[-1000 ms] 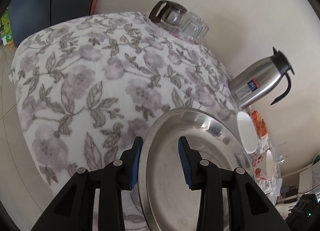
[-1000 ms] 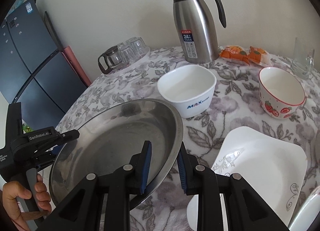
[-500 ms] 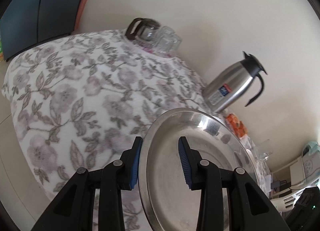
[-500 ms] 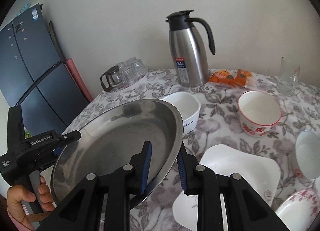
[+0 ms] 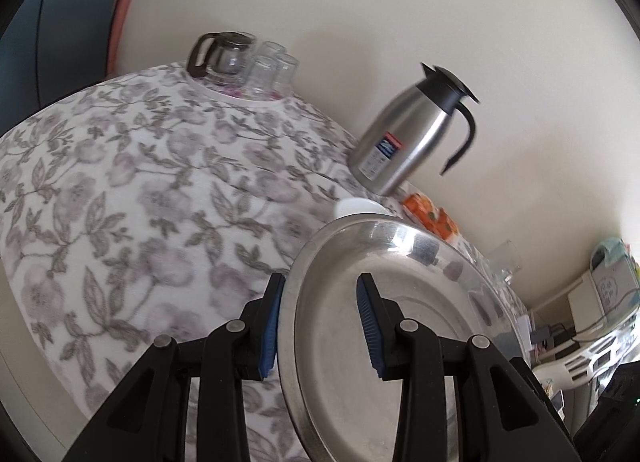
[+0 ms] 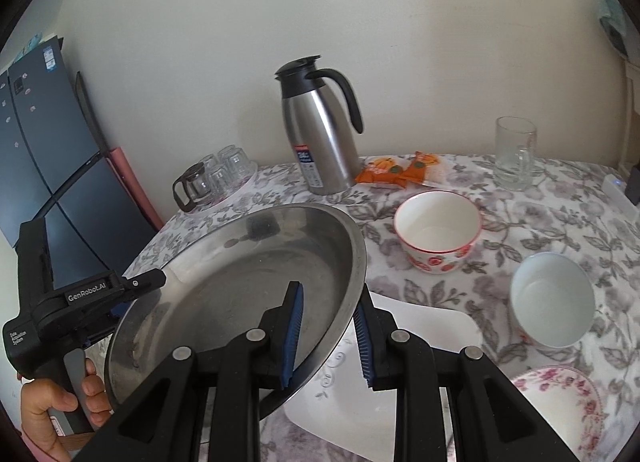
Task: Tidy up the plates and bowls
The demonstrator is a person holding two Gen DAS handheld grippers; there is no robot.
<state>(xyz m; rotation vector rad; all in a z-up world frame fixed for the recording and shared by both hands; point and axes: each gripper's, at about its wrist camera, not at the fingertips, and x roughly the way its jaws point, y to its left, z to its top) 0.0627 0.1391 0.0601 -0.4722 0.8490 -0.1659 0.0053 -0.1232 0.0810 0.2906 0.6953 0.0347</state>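
A large steel plate (image 6: 240, 282) is held in the air above the table by both grippers. My right gripper (image 6: 328, 332) is shut on its right rim. My left gripper (image 5: 320, 322) is shut on its left rim, and the plate fills the lower right of the left wrist view (image 5: 392, 322). Below it lies a white square plate (image 6: 420, 374). A strawberry-patterned bowl (image 6: 438, 230), a plain white bowl (image 6: 552, 302) and a pink floral dish (image 6: 560, 406) sit on the floral tablecloth (image 6: 560, 222). The rim of a white bowl (image 5: 358, 207) peeks over the steel plate.
A steel thermos jug (image 6: 320, 130) stands at the back by the wall. A glass pot with several upturned glasses (image 6: 216, 178) is at the back left. Orange snack packets (image 6: 400, 170) and a glass mug (image 6: 514, 154) are at the back right. A dark fridge (image 6: 48, 166) stands left.
Both grippers have lifted the steel plate higher above the table and carried it right. The white MAX bowl has gone behind the plate in the right wrist view.
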